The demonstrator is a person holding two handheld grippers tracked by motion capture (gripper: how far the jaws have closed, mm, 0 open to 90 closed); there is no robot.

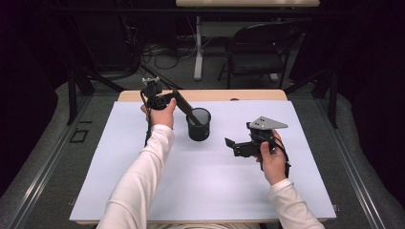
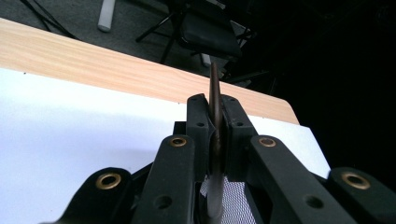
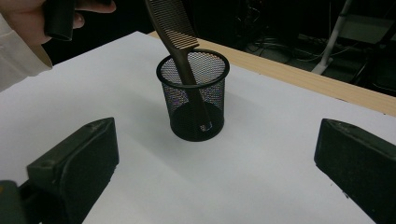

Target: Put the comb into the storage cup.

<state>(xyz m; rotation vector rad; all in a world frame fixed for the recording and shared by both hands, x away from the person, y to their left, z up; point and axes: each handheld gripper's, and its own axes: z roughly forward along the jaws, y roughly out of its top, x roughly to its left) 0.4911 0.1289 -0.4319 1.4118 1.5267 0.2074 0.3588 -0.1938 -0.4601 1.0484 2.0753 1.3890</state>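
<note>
Left gripper [image 1: 177,98] clamped edge-on across a brown comb [image 3: 173,28], which slants into the black mesh cup [image 3: 192,95] mid-table, handle end on the cup floor. Comb looks light, thin, stiff and probably slick plastic; flat spine is the sensible hold, teeth likely flex. Right gripper [image 1: 232,146] hovers nearby, jaws wide apart, empty.

No legible text or labels.
</note>
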